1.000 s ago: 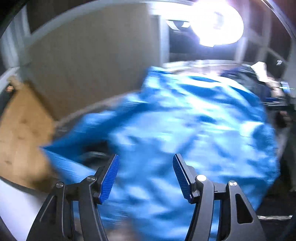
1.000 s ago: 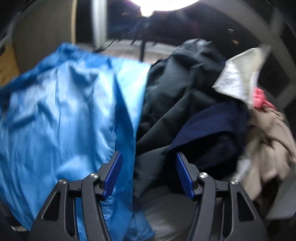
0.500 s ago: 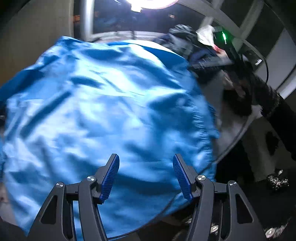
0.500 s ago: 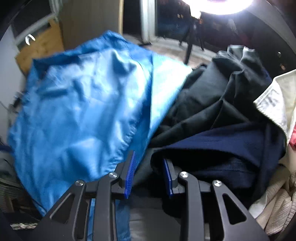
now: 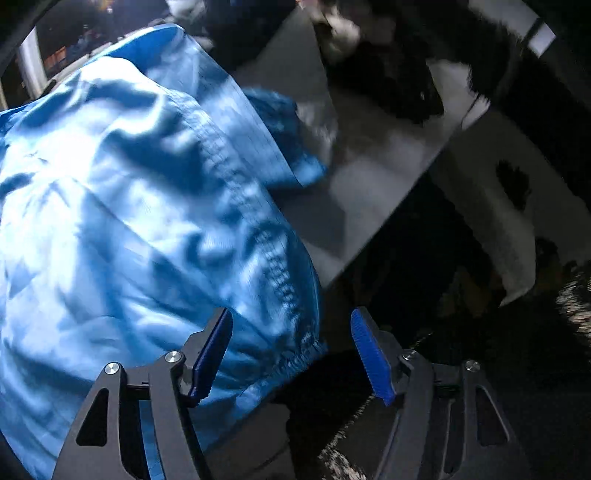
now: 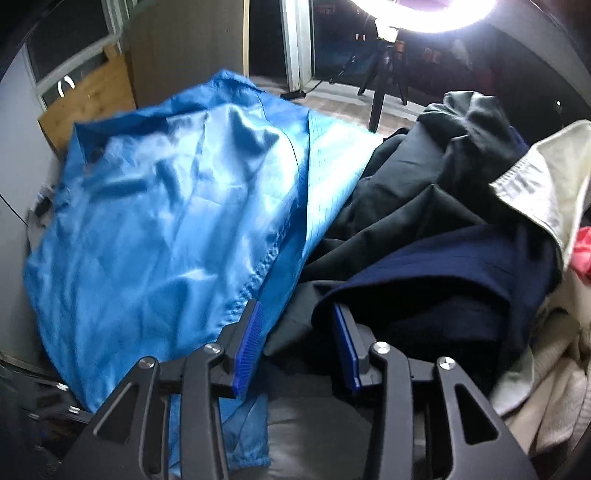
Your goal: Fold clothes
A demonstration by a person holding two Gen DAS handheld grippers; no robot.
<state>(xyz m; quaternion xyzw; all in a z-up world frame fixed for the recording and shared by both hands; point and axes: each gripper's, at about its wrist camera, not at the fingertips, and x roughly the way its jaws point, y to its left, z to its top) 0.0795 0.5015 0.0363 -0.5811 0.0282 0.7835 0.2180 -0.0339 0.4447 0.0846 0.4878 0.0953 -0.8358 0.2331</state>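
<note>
A shiny blue garment [image 5: 140,206] lies spread over the grey table [image 5: 365,177]; it also fills the left of the right wrist view [image 6: 166,229]. My left gripper [image 5: 291,354] is open, just above the garment's elastic hem corner at the table's edge, holding nothing. My right gripper [image 6: 299,339] is open with a moderate gap, low over the table where the blue garment's right edge meets a dark garment [image 6: 413,206]. Nothing sits between its pads.
A pile of clothes lies right of the blue garment: a dark green-black piece, a navy one [image 6: 443,273], a cream one [image 6: 546,184], a bit of red [image 6: 583,251] and beige knit [image 6: 554,376]. A ring light [image 6: 421,14] on a tripod stands behind. The table edge [image 5: 399,214] drops to dark floor.
The left gripper has swung right, from over the garment's middle to its hem corner at the table edge. The right gripper narrowed half a second ago and has opened wider again.
</note>
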